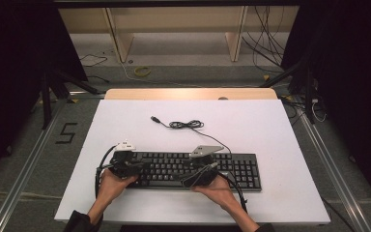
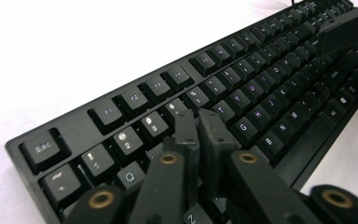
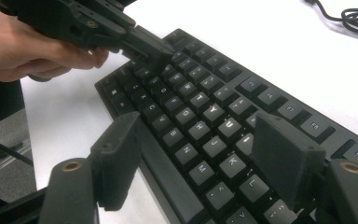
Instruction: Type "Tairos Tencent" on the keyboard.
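The black keyboard (image 1: 193,170) lies on the white table (image 1: 280,145), near its front edge. The right gripper (image 3: 205,154) hovers over the keys with jaws wide apart and may strike several at once. The left gripper (image 2: 200,128), jaws together, touches the upper-left letter keys, and I think it may slip onto a neighbour key.
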`<action>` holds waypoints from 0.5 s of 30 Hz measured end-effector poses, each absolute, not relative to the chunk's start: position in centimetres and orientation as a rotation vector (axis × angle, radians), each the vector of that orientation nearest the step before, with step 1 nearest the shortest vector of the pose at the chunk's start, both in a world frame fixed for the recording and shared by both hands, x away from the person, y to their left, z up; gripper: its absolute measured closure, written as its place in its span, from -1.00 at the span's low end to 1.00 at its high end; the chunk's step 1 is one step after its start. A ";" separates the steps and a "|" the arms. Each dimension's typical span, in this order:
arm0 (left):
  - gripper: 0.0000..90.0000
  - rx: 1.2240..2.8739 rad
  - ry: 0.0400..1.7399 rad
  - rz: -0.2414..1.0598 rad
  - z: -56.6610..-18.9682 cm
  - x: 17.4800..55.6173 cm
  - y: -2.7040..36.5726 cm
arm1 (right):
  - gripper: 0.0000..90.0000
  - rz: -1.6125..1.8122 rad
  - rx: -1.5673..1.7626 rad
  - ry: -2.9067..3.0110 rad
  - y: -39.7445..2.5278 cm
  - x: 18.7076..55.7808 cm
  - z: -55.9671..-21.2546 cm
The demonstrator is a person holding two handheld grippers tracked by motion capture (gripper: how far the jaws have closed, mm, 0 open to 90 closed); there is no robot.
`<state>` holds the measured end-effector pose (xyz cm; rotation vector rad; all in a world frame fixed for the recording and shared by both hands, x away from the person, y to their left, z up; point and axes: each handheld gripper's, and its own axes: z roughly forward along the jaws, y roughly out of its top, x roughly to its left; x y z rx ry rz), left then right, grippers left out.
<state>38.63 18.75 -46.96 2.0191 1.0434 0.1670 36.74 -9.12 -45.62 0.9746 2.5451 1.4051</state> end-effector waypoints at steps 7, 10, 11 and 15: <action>0.98 2.044 1.062 0.159 -47.2 39.2 18.3 | -0.29 1.415 0.982 2.536 -9.4 36.4 -45.6; 0.98 2.046 1.068 0.159 -47.3 39.4 18.3 | -0.29 1.416 0.980 2.534 -9.5 36.3 -45.6; 0.98 2.047 1.066 0.160 -47.4 39.5 18.3 | -0.29 1.417 0.979 2.534 -9.6 36.3 -45.6; 0.98 2.062 1.065 0.158 -47.5 39.6 18.1 | -0.29 1.419 0.979 2.532 -9.6 36.3 -45.6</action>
